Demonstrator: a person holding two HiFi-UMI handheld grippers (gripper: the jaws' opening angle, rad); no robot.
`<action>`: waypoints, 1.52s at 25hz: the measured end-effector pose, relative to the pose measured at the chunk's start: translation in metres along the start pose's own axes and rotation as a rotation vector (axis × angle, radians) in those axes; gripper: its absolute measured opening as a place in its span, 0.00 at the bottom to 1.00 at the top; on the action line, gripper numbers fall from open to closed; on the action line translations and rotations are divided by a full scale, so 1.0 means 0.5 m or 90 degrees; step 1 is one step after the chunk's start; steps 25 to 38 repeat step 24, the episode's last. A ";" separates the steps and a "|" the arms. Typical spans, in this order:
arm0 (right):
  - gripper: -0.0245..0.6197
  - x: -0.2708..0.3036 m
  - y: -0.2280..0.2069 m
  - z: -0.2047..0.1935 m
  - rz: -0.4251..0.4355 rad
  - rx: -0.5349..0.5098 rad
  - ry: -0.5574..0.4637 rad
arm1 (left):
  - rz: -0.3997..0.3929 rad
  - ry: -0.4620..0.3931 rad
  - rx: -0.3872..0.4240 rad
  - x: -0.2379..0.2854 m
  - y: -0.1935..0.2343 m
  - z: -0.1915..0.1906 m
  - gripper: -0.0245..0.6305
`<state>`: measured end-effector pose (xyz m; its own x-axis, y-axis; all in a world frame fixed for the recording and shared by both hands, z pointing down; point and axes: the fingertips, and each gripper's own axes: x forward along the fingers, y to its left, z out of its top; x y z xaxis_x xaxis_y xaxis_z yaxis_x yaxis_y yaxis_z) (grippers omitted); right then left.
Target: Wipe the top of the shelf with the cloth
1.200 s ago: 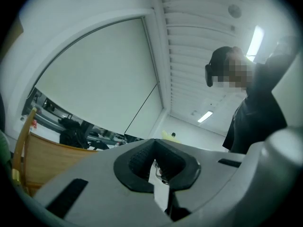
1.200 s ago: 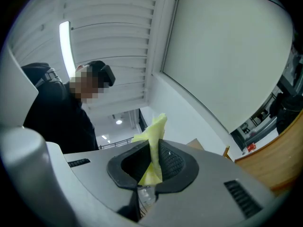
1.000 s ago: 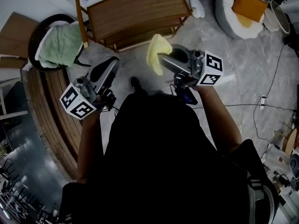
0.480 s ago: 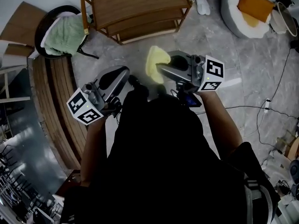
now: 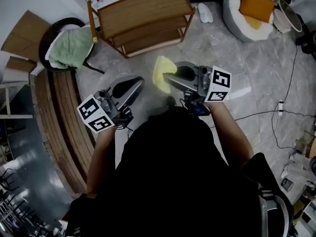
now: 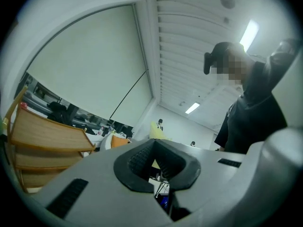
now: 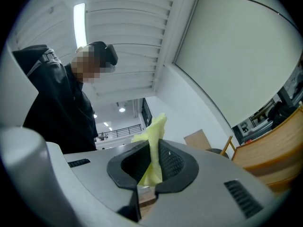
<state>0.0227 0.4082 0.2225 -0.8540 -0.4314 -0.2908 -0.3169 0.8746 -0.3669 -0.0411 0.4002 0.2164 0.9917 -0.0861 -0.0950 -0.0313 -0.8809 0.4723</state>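
The left gripper (image 5: pixel 139 82) is pressed together with nothing in it. The wooden shelf (image 5: pixel 143 9) stands well ahead on the floor, its top bare. The yellow cloth (image 5: pixel 160 70) hangs in the air, pinched by one edge in the right gripper (image 5: pixel 168 78). It looks light, soft and floppy, so a bunched fold would likely hold better. Any dirt on the shelf top is too small to make out.

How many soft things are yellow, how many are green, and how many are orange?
Yellow: 1, the yellow cloth
Green: 1, the green towel
Orange: 1, the orange cushion
Total: 3
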 end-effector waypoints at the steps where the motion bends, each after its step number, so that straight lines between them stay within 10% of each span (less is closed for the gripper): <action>1: 0.11 0.008 0.018 -0.008 -0.001 0.003 -0.001 | -0.004 0.003 0.004 -0.011 -0.015 -0.002 0.05; 14: 0.11 0.114 0.147 -0.148 0.005 0.020 0.047 | -0.003 -0.051 -0.056 -0.226 -0.063 -0.067 0.05; 38: 0.11 0.144 0.154 -0.117 -0.016 0.029 0.006 | -0.001 -0.055 -0.055 -0.283 -0.044 -0.073 0.06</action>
